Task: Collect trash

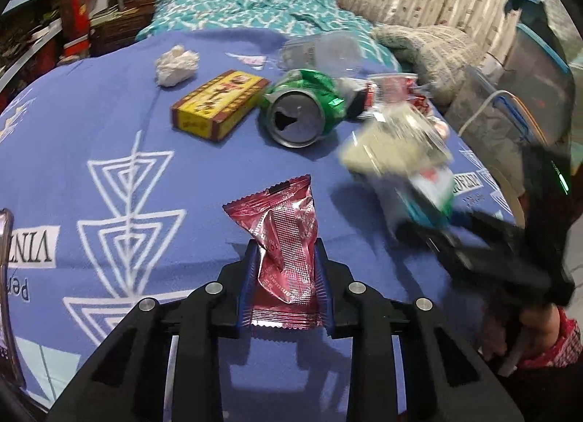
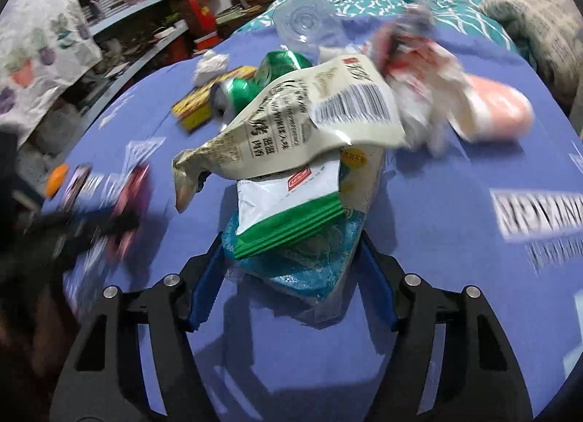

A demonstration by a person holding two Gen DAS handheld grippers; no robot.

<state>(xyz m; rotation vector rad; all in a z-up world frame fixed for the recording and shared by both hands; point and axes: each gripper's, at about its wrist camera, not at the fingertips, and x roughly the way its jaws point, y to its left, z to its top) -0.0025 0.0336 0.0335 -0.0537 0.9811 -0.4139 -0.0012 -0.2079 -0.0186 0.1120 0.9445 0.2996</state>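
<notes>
My left gripper (image 1: 286, 261) is shut on a crinkled red foil wrapper (image 1: 288, 236), which stands up between its blue pads. At the right of that view, blurred, my right gripper (image 1: 437, 232) carries a bundle of wrappers (image 1: 397, 156). In the right wrist view the right gripper (image 2: 291, 269) is shut on that bundle: a cream snack bag (image 2: 291, 123), a white-and-green packet (image 2: 288, 210) and a blue wrapper (image 2: 313, 265). Its shadow falls on the blanket below. A crushed green can (image 1: 298, 112), a yellow box (image 1: 218, 105), a crumpled tissue (image 1: 176, 65) and a clear plastic cup (image 1: 320, 50) lie beyond.
All of it rests on a blue patterned blanket (image 1: 109, 130) over a bed. A red-and-white wrapper (image 1: 393, 90) and a pink-and-white cup (image 2: 492, 112) lie far right. A knitted throw (image 1: 430, 50) is behind, cluttered shelves (image 2: 120, 21) to the left, a phone (image 1: 5, 276) at the near left edge.
</notes>
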